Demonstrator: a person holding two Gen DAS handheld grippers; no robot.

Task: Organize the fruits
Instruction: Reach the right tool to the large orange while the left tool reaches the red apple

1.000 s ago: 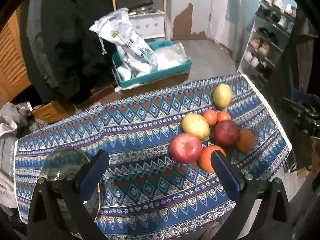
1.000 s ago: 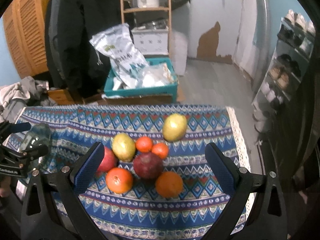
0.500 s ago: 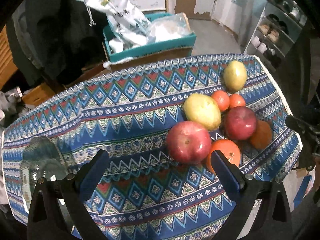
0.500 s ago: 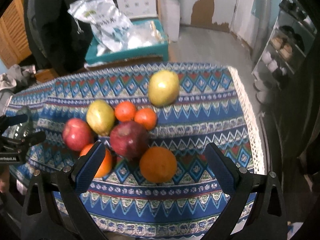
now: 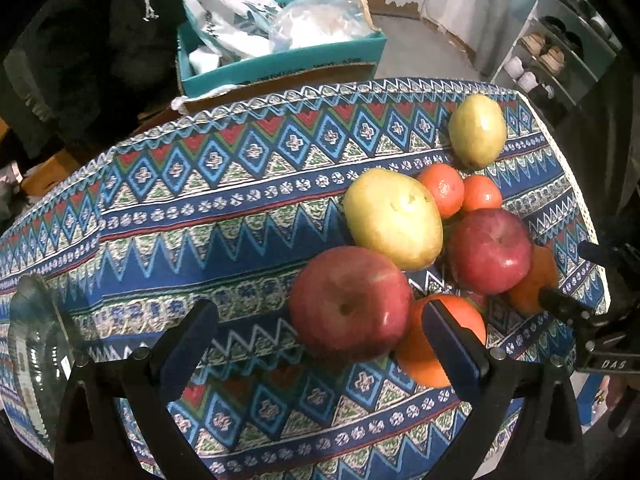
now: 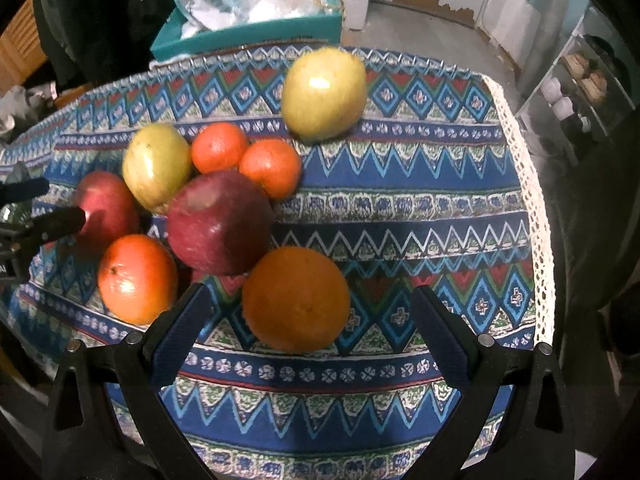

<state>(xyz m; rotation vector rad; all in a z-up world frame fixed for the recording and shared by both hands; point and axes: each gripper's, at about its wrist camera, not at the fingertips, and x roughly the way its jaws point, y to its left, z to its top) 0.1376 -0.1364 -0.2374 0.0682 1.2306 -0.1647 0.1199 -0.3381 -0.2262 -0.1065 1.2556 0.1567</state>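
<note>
Several fruits lie clustered on a patterned blue tablecloth (image 5: pixel 224 216). My left gripper (image 5: pixel 320 336) is open, and a red apple (image 5: pixel 350 304) sits between its fingers, close to the right one. Beside the apple are a yellow pear (image 5: pixel 394 218), a darker red apple (image 5: pixel 490 250) and an orange (image 5: pixel 428 340). My right gripper (image 6: pixel 308 332) is open, with a large orange (image 6: pixel 296 298) between its fingers. In the right wrist view the dark apple (image 6: pixel 220 226), two tangerines (image 6: pixel 246 160) and a second pear (image 6: pixel 324 94) lie beyond.
A clear glass dish (image 5: pixel 36 352) stands at the table's left end. A teal box (image 5: pixel 280 56) with plastic bags sits behind the table. A shoe rack (image 5: pixel 560 48) stands at the right. The cloth's lace edge (image 6: pixel 536 216) marks the table's right side.
Both grippers have moved forward and down toward the fruit. The red apple now sits between the left fingers and the large orange between the right fingers.
</note>
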